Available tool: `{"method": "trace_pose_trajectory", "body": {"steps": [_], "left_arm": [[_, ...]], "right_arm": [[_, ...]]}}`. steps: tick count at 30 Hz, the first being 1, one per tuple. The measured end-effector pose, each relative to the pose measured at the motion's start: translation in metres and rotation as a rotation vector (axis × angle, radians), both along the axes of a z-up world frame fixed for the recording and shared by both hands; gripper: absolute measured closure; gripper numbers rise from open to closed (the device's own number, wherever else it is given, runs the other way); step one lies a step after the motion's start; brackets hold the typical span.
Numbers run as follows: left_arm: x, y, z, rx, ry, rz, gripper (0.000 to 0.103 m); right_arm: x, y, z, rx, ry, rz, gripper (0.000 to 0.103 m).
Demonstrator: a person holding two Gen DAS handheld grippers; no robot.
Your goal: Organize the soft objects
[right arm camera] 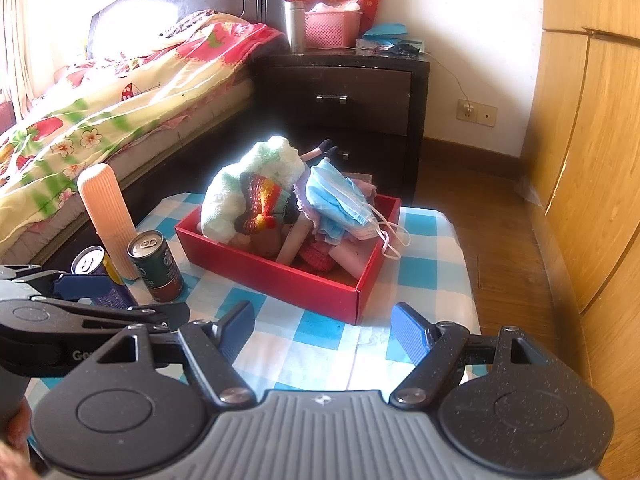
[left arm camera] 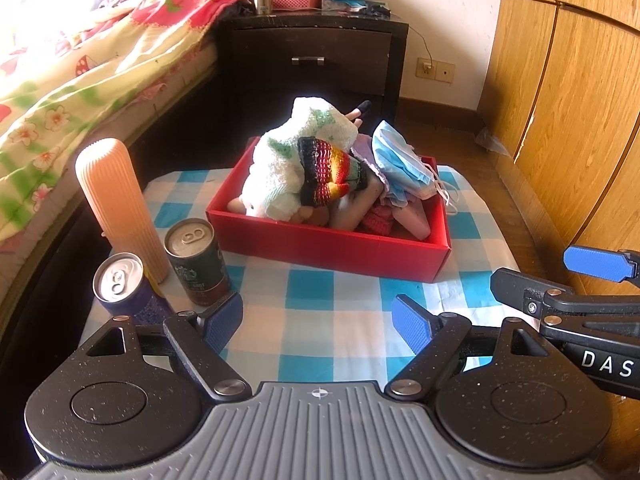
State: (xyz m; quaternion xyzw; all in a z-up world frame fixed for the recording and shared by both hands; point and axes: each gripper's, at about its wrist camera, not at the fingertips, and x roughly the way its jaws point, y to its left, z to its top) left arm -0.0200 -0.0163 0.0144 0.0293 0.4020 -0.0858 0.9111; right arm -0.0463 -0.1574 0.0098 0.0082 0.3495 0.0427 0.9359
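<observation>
A bed with a dark headboard runs along the left, covered by a flowered quilt in yellow, green and red, washed out by strong sunlight from the far left. Beside it stands a dark nightstand with drawers against a cream wall, where a double socket holds a plugged cord. Wooden wardrobe doors fill the right side. The floor is brown wood with a dark skirting board. The low surface in front wears a blue-and-white checked cloth
</observation>
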Motion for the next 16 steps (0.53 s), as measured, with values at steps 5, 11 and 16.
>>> {"method": "trace_pose_trajectory", "body": {"steps": [5, 11, 16], "left_arm": [[0.003, 0.005, 0.0, -0.04, 0.014, 0.005, 0.017], [0.005, 0.013, -0.002, -0.096, 0.006, 0.026, 0.006], [0.002, 0.011, 0.002, -0.092, -0.033, 0.011, 0.006]], "right_arm": [[-0.002, -0.002, 0.003, 0.015, -0.015, 0.0, 0.049], [-0.002, -0.007, 0.006, 0.062, -0.023, 0.003, 0.049], [-0.004, -0.011, 0.008, 0.128, -0.032, 0.006, 0.049]]}}
